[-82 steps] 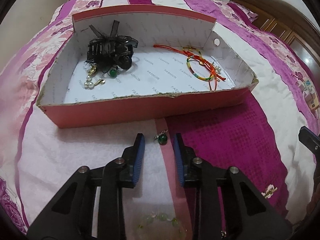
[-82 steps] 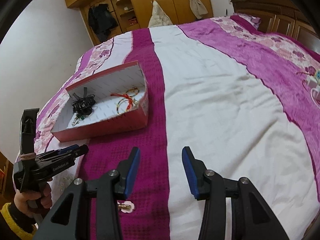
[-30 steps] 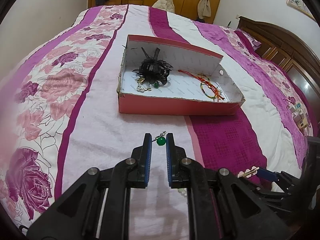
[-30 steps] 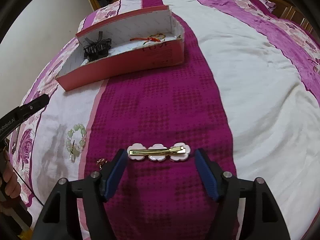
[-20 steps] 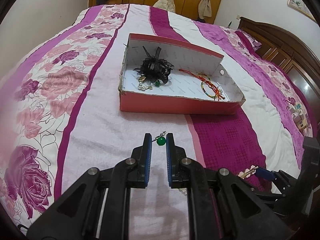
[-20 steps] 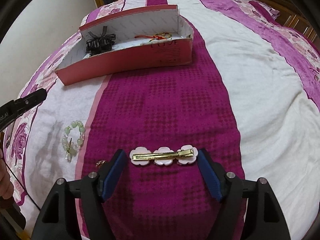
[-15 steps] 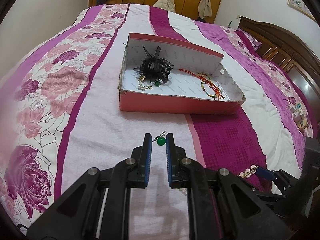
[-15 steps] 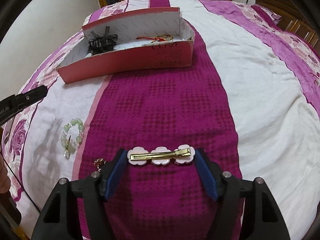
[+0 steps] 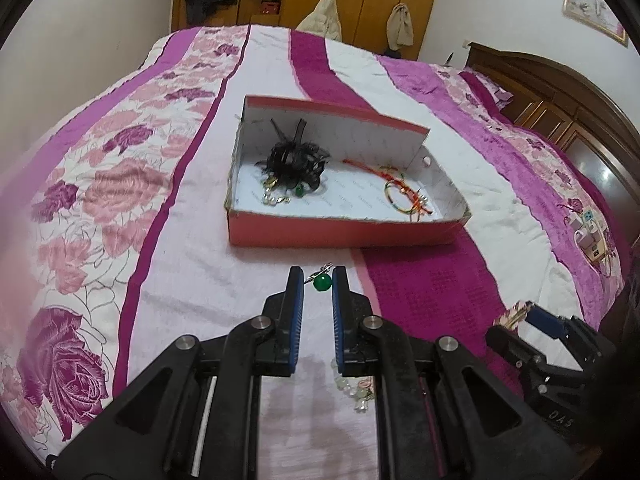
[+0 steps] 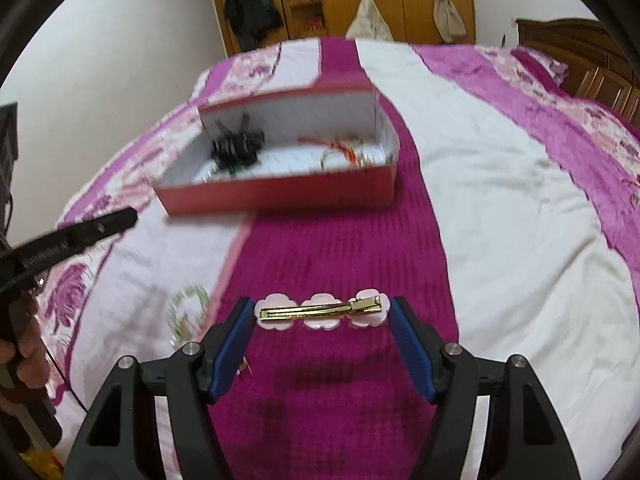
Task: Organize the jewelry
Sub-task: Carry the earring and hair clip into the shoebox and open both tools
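One flower hair clip (image 10: 321, 312) is clamped end to end in the right gripper (image 10: 321, 322), its long axis crosswise; one green bead earring (image 9: 322, 282) is pinched in the left gripper (image 9: 316, 286). The red box (image 9: 344, 233) lies ahead of both (the left nearer). One pale bead bracelet (image 10: 187, 307) is left on the bedspread (image 10: 500, 240).

Soft, even indoor light. The left view is sharp; the right view is motion-blurred, especially the box (image 10: 280, 192). Fisheye bending and black vignette ring both.
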Motion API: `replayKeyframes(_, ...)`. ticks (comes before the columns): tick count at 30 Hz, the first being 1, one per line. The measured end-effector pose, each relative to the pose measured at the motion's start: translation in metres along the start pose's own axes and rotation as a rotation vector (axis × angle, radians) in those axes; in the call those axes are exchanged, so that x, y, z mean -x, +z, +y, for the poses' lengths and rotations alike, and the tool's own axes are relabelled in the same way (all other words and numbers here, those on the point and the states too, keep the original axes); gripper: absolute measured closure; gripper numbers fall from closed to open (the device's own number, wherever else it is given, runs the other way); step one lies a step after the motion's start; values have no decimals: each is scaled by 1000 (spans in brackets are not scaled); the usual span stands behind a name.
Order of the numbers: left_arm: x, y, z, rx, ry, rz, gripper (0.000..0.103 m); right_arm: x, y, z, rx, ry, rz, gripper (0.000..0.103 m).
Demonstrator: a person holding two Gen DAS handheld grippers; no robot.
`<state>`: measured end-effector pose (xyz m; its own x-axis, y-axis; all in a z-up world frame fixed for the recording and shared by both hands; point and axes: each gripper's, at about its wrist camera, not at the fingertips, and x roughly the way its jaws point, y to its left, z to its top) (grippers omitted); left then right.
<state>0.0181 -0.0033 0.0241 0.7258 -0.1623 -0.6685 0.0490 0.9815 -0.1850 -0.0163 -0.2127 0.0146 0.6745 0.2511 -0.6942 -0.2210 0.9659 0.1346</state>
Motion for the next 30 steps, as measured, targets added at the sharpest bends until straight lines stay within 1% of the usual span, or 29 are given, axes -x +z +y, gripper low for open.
replayKeyframes(5, 7, 5, -5, -17, 4, -36, 97, 8, 13, 3, 13, 20, -66, 32)
replayKeyframes(9, 11, 10, -6, -17, 5, -59, 97, 11, 23, 4, 19, 33, -100, 32)
replayKeyframes(17, 14, 30, -7, -20, 14, -119, 97, 13, 46, 10, 26, 54, -167, 32)
replayKeyframes(22, 11, 43, -9, -33, 20, -152, 97, 12, 62, 13, 31, 60, -217, 32)
replayKeyframes(30, -3, 62, -7, -30, 30, -182, 97, 2, 87, 13, 42, 60, -260, 32)
